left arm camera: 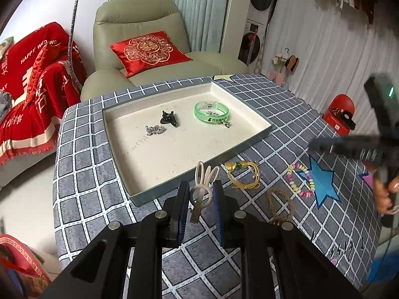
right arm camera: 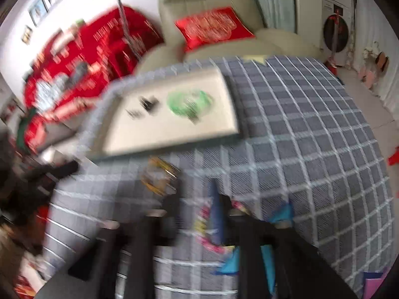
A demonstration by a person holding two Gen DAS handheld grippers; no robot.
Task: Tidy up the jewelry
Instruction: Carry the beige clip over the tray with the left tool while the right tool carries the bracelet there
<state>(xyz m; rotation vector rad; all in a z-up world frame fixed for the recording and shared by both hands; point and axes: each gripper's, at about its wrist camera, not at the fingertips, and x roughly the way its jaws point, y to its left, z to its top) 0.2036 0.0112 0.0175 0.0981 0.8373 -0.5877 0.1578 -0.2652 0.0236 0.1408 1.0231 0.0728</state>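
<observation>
In the left wrist view, the left gripper (left arm camera: 200, 205) holds a beige rabbit-ear hair clip (left arm camera: 202, 189) between its blue pads (left arm camera: 183, 199), the jaws narrowed onto the clip's round lower part, its two ear loops pointing up toward the tray (left arm camera: 261, 129). The clip hangs above the checked tablecloth (left arm camera: 82, 174), just in front of the tray's near wall. Inside the tray lie a green bangle (left arm camera: 211, 112), a black claw clip (left arm camera: 170, 119) and a small silver piece (left arm camera: 155, 130), each apart from the others. On the cloth right of the jaws lie a yellow cord bracelet (left arm camera: 243, 174), a pastel bead bracelet (left arm camera: 300, 180) touching a blue star sticker (left arm camera: 321, 183), and a brown braided bracelet (left arm camera: 280, 205). The right gripper (left arm camera: 354, 147) shows blurred at the right edge, with a hand (left arm camera: 385, 194) behind it.

The right wrist view is heavily blurred. The right gripper (right arm camera: 195, 199) has its jaws standing apart; whether anything sits in them cannot be told. The bead bracelet (right arm camera: 207, 226) lies smeared just under and between the fingers, the yellow cord bracelet (right arm camera: 159, 177) up and left of them, the tray (right arm camera: 232, 114) beyond.
</observation>
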